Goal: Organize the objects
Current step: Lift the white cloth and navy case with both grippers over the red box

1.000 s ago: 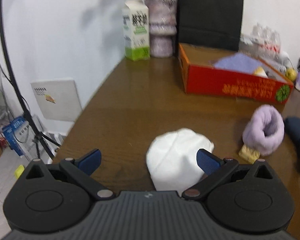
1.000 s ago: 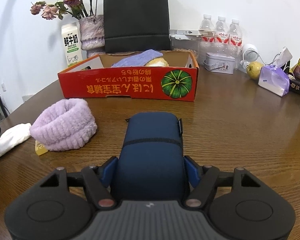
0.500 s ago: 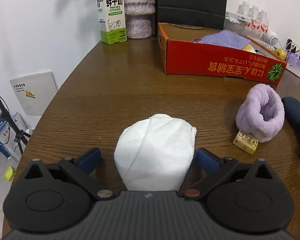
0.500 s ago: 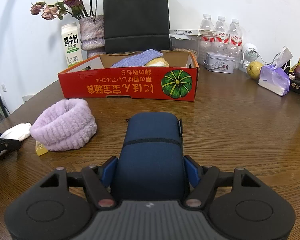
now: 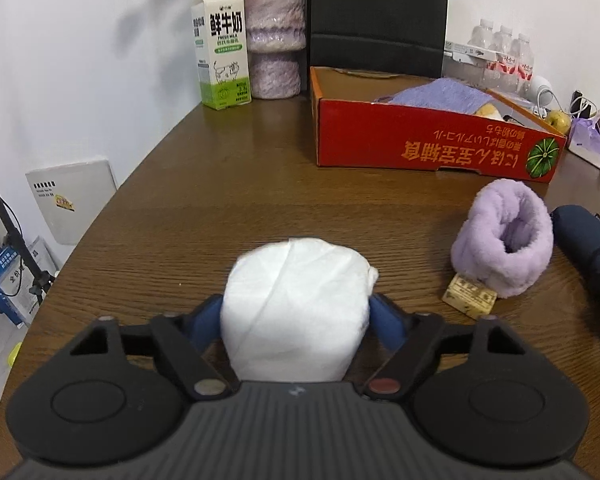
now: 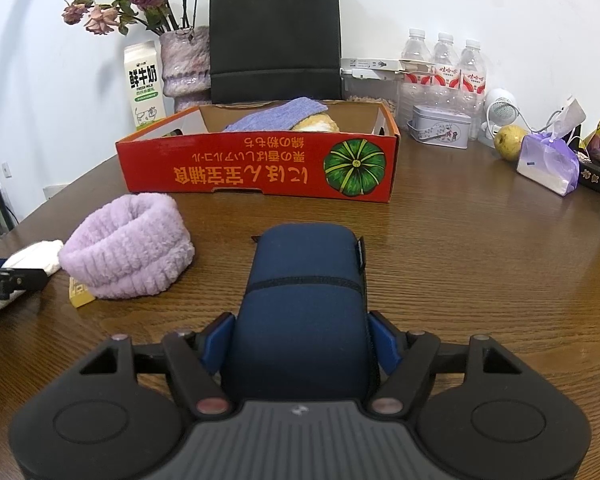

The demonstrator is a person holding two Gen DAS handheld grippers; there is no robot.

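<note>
The left gripper [image 5: 296, 320] has its fingers closing around the white cloth bundle [image 5: 298, 312], which points lengthwise toward the counter's far edge, while the right gripper [image 6: 300, 340] clamps the navy pouch [image 6: 306, 300].

bare table [image 5: 228, 184] lies open toward the red box [image 5: 420, 152]; the purple headband [image 5: 504, 236] crowds the right.

1. Red cardboard box [image 6: 260, 172]: one.
2. Purple cloth [image 6: 276, 118] inside the box: one.
3. Lilac plush band [image 6: 126, 246]: one.
4. White bundle [image 5: 296, 312]: one.
5. Navy pouch [image 6: 304, 304]: one.
6. Small yellow packet [image 5: 469, 300]: one.
7. Milk carton [image 5: 222, 68]: one.
8. Vase [image 6: 186, 66] of dried flowers: one.
9. Black paper bag [image 6: 274, 36]: one.
10. Water bottles [image 6: 444, 68]: three.
11. Tin [image 6: 440, 131]: one.
12. Yellow-green fruit [image 6: 510, 142]: one.
13. Grippers: two, the left gripper [image 5: 296, 316] and the right gripper [image 6: 300, 338].
</note>
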